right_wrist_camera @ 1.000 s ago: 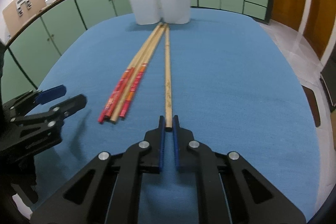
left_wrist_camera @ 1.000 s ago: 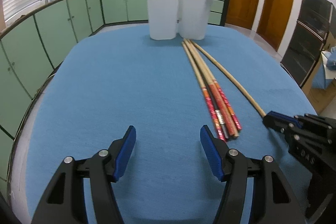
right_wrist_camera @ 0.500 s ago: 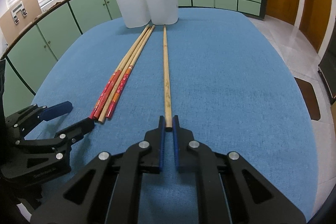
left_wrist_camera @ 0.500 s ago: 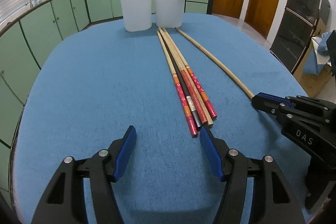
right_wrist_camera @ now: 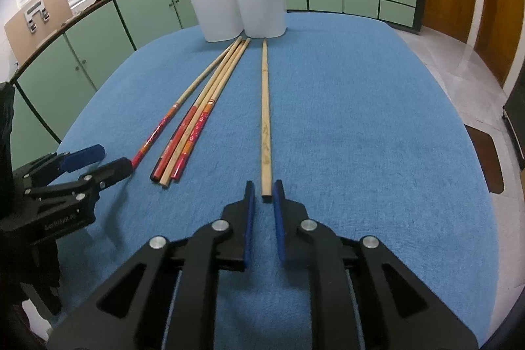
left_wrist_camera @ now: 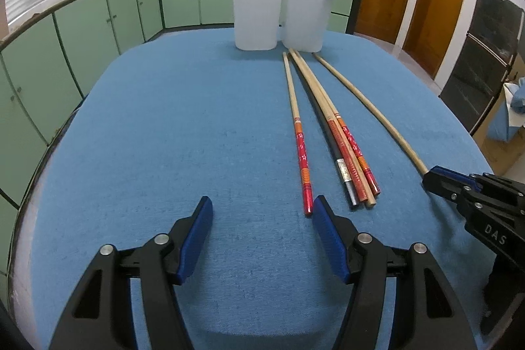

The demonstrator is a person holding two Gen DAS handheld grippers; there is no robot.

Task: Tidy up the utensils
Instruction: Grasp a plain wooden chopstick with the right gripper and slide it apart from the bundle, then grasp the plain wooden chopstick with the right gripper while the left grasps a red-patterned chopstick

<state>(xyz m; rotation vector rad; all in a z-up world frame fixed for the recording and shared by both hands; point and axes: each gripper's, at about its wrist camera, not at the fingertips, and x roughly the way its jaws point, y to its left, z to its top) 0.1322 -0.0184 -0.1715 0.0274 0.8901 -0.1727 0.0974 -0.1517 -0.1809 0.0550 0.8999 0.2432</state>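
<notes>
Now | right tool (right_wrist_camera: 262, 197) slightly parted around plain chopstick (right_wrist_camera: 265, 120) end, seemingly not pinching | left tool (left_wrist_camera: 261, 220) wide open beside red chopstick (left_wrist_camera: 301, 150) | close squarely, lift level toward white holder (right_wrist_camera: 242, 5) across bench (right_wrist_camera: 377, 120).

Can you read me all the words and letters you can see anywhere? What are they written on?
"DAS": white letters on the side of the right gripper, seen from the left wrist.
Pale lettering on the side of the left gripper, seen from the right wrist: too blurred to read.
Faint marks on the plain chopstick: too small to read.
Patterns on the red chopsticks: no letters.
</notes>
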